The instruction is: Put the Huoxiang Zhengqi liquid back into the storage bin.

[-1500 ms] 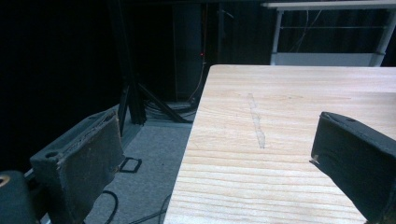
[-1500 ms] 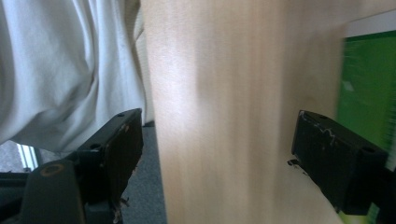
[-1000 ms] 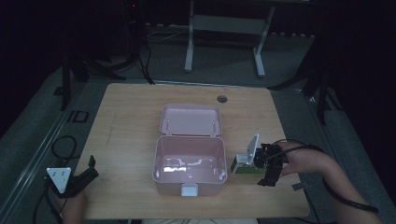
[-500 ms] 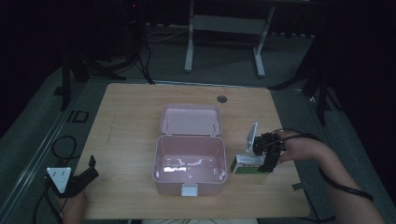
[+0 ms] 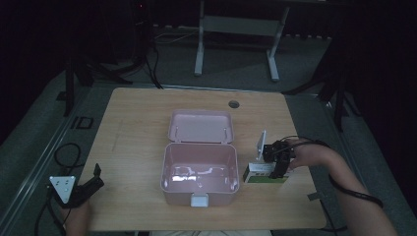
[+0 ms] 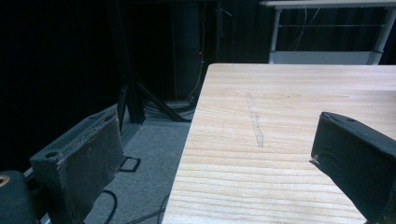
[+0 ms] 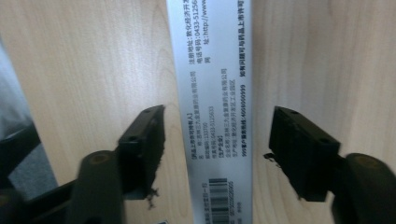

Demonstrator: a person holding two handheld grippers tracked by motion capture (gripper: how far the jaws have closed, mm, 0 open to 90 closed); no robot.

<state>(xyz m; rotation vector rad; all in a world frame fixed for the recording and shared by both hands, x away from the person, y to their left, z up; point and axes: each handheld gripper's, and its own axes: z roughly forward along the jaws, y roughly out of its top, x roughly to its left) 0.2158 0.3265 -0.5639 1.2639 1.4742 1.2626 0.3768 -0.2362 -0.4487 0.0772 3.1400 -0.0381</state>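
Note:
A white and green carton (image 5: 258,173) lies flat on the table just right of an open pink box (image 5: 167,172). My right gripper (image 5: 275,162) points down over it. In the right gripper view the carton (image 7: 212,70), printed with small text and a barcode, runs between the jaws of this gripper (image 7: 217,121). The jaws have just been closing, and a gap of bare wood still shows on each side of the carton. My left gripper (image 5: 98,177) rests at the table's front left edge, and in its own view this gripper (image 6: 217,135) stands wide open around nothing.
The pink box's lid (image 5: 200,126) lies folded back behind it, and the inside looks bare. The wooden table (image 5: 147,113) has a cable hole (image 5: 234,104) near its far edge. Dark floor, cables and a white table frame (image 5: 236,24) lie beyond.
My right hand has shifted a little toward the pink box and sunk over the carton. The left gripper and the pink box have not moved.

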